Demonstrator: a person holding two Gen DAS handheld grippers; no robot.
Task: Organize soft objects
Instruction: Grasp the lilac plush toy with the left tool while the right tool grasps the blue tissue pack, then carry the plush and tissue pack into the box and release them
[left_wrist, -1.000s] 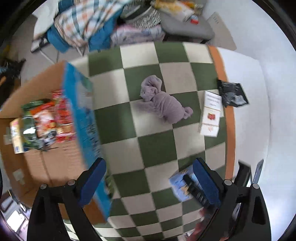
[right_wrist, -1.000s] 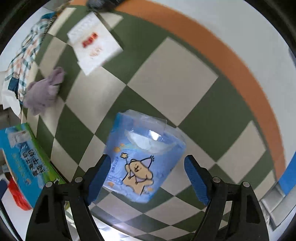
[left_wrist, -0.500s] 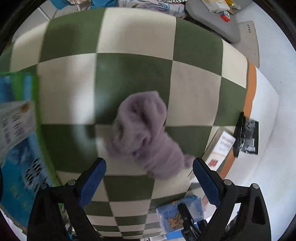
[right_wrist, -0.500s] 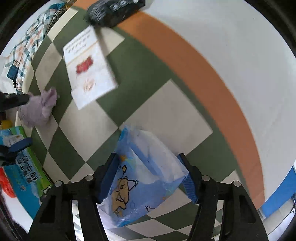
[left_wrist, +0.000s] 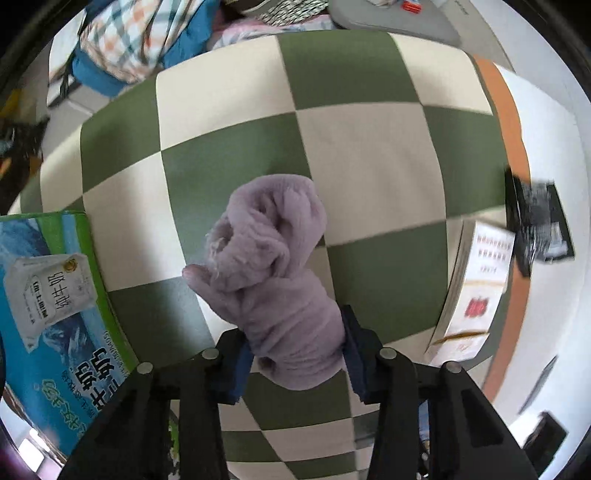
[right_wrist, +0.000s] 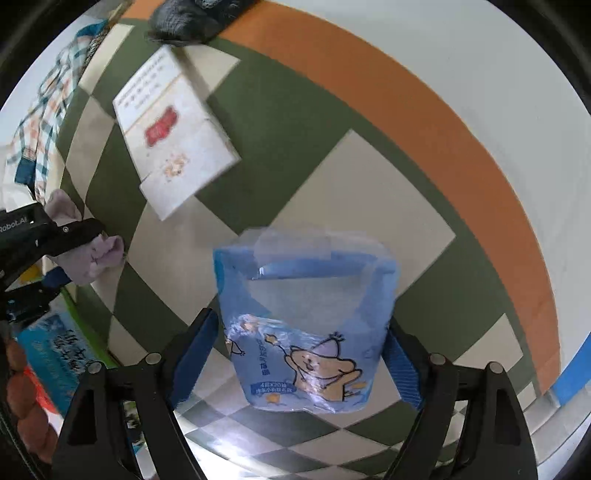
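A fluffy purple soft cloth (left_wrist: 273, 266) lies on the green and cream checkered mat (left_wrist: 369, 155). My left gripper (left_wrist: 295, 354) is shut on its near end, the blue pads pressing both sides. The cloth also shows in the right wrist view (right_wrist: 92, 254), with the left gripper's black finger over it. My right gripper (right_wrist: 299, 350) is shut on a blue plastic tissue pack with a cartoon dog (right_wrist: 306, 325) and holds it over the mat (right_wrist: 369, 206).
A blue and green milk carton box (left_wrist: 48, 306) stands at the left. A white booklet (left_wrist: 476, 291) and a black packet (left_wrist: 539, 225) lie at the mat's orange right edge. Piled clothes (left_wrist: 122, 40) and a grey cushion (left_wrist: 391, 22) lie beyond the mat.
My left gripper came down over the purple cloth and closed on it. My right gripper closed on the tissue pack and lifted it, turning it upright.
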